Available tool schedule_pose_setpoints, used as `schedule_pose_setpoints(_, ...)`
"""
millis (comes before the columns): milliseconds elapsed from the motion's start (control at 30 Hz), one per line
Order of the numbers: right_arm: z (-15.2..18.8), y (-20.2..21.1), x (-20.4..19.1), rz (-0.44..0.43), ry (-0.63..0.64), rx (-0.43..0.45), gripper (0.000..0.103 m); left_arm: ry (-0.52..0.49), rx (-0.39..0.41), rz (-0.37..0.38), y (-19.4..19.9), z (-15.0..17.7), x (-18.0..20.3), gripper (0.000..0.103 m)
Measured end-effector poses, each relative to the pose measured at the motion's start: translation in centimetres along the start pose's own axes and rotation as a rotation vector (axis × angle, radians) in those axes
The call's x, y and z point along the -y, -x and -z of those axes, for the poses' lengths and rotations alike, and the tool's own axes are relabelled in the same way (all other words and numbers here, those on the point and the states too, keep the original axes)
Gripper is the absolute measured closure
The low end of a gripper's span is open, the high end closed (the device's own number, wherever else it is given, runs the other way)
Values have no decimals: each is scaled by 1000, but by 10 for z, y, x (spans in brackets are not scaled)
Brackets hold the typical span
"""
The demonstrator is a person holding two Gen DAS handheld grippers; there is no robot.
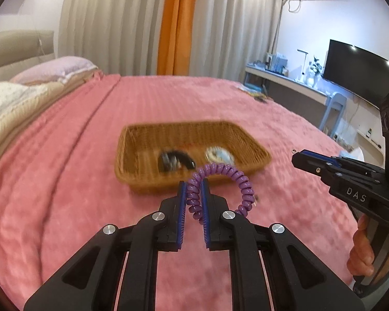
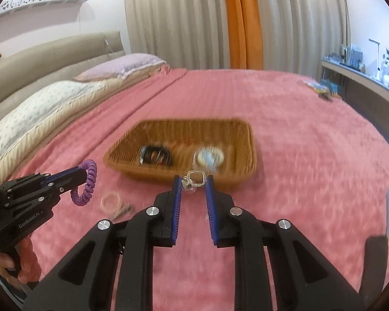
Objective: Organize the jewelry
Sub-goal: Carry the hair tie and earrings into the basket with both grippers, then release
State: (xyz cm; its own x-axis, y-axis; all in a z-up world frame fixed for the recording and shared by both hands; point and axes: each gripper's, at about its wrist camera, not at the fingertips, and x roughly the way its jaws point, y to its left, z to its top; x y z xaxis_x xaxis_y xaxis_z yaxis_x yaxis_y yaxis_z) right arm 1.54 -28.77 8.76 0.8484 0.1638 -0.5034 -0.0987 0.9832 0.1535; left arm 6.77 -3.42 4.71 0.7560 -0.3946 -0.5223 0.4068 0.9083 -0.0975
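My left gripper [image 1: 194,185] is shut on a purple spiral bracelet [image 1: 220,178] and holds it above the pink bed cover, just short of a wicker basket [image 1: 132,160]. The bracelet also shows in the right wrist view [image 2: 87,184]. My right gripper [image 2: 193,181] is shut on a small silver and clear keyring piece [image 2: 194,180], right in front of the basket [image 2: 122,153]. A black bracelet [image 2: 154,154] and a white-blue piece [image 2: 210,156] lie in the basket. A clear pink bracelet [image 2: 111,200] lies on the cover at the left.
A dark hair clip [image 2: 122,211] lies beside the pink bracelet. Pillows [image 2: 39,108] and a headboard are at the far left. A small pile of items [image 2: 321,89] lies on the bed's far right corner. A desk [image 1: 285,83] and TV stand beyond.
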Motion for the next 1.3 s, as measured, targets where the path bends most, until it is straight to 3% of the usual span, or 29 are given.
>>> schedule_pose_setpoints(167,-32,-29,10,-12,-23,17,87,-3,44,-7,-22,-36,-11,94)
schedule_pose_setpoints(367,-54,-88,23,-36,-68,-53,87,20,26,-4,-66,-59,-25,94)
schedule_pose_setpoints(500,-53,-129,24,-22,-67,-123,87,39,-23,-9,-101,-61,-32,94)
schedule_pose_setpoints(667,-43,-153,23,-7,-52,-174,87,49,-85,-29,-130,-52,-38,94)
schedule_pose_setpoints(1100,-31,-174,30,-63,-95,-260,86,66,-130,-3,-142,-43,-44,91)
schedule_pose_setpoints(1167,-32,-171,31,-54,-98,-251,83,71,-127,9,-138,-44,-44,82)
schedule_pose_setpoints(1200,-32,-168,32,-51,-100,-244,77,74,-119,12,-134,-44,-45,77)
schedule_pose_setpoints(1267,-34,-161,34,-52,-109,-229,61,79,-96,15,-124,-45,-43,56)
schedule_pose_setpoints(1300,-34,-155,34,-50,-110,-215,56,80,-86,18,-120,-45,-43,55)
